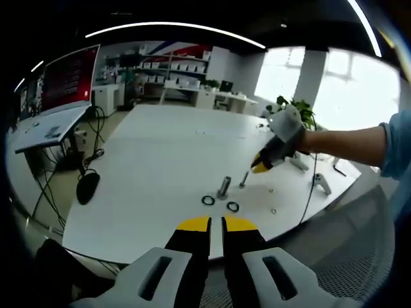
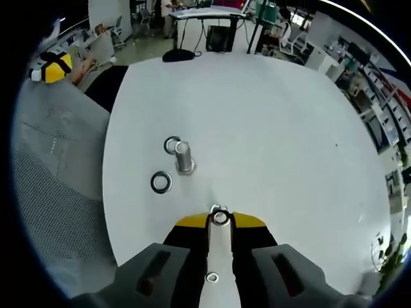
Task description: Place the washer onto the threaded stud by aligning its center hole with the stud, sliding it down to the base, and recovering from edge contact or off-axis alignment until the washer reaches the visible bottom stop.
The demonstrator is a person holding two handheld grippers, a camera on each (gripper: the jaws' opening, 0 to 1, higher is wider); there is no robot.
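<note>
A small washer (image 2: 219, 217) sits between my right gripper's (image 2: 220, 221) yellow tips, which are shut on it just above the table. A thin stud (image 1: 244, 178) stands upright right by those tips; its top (image 2: 215, 208) peeks out just ahead of the washer. In the left gripper view the right gripper (image 1: 260, 167) comes in from the right, tilted down toward the thin stud. A thicker stud (image 1: 223, 186) (image 2: 184, 157) stands a little further on. My left gripper (image 1: 216, 224) hovers at the near table edge, jaws together and holding nothing.
Two larger washers (image 1: 208, 201) (image 1: 232, 206) lie flat by the thicker stud, one (image 2: 171, 144) touching its base, the other (image 2: 160, 182) apart. A small ring (image 2: 211, 277) lies on the white table (image 2: 276, 128) under my right jaws. A mesh chair (image 2: 58, 192) flanks the edge.
</note>
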